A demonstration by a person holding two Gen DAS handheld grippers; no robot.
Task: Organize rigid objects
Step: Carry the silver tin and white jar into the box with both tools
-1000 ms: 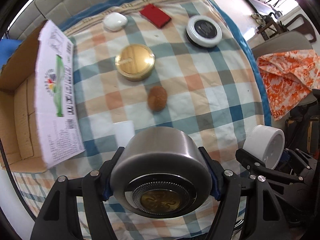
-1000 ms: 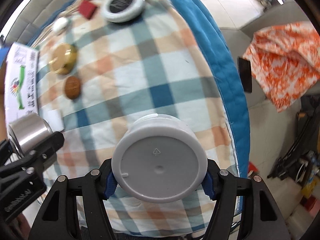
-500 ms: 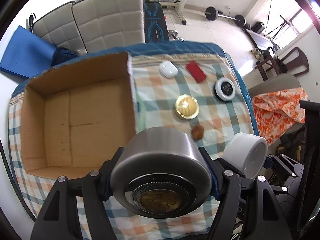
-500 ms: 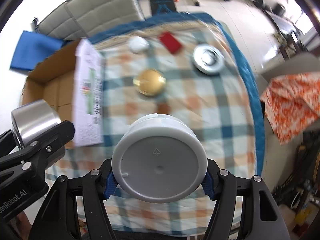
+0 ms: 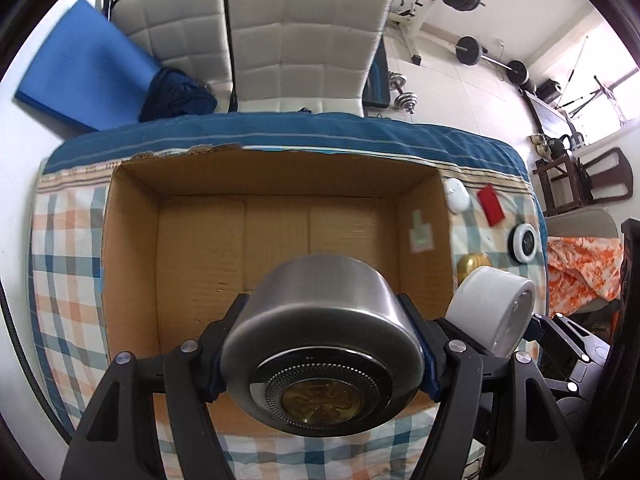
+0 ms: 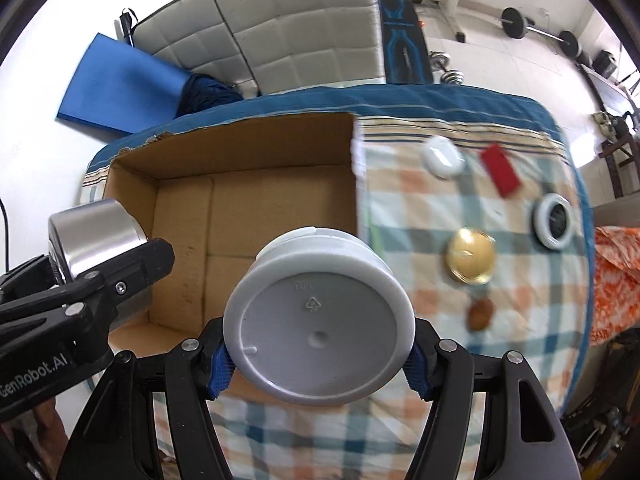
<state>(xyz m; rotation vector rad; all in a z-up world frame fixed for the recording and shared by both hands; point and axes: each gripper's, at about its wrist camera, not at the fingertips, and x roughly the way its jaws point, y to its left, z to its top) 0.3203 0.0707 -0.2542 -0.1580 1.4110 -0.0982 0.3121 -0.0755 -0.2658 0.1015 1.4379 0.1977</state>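
Observation:
My left gripper [image 5: 320, 354] is shut on a steel round container [image 5: 320, 340], held above the near edge of an open cardboard box [image 5: 276, 176]. My right gripper [image 6: 318, 340] is shut on a white plastic jar [image 6: 318, 320], held above the box's right wall [image 6: 356, 168]. The steel container also shows at the left of the right wrist view [image 6: 94, 228]; the white jar shows at the right of the left wrist view [image 5: 492, 308]. The box looks empty inside.
On the checked cloth right of the box lie a white oval case [image 6: 442, 156], a red flat box [image 6: 502, 174], a white-rimmed black disc [image 6: 555, 222], a gold tin [image 6: 472, 256] and a small brown object [image 6: 480, 314]. White chairs [image 5: 304, 36] stand behind the table.
Both grippers have moved left and pulled back with their objects. The box has come from the left edge to the middle of the left wrist view, its inside now in sight.

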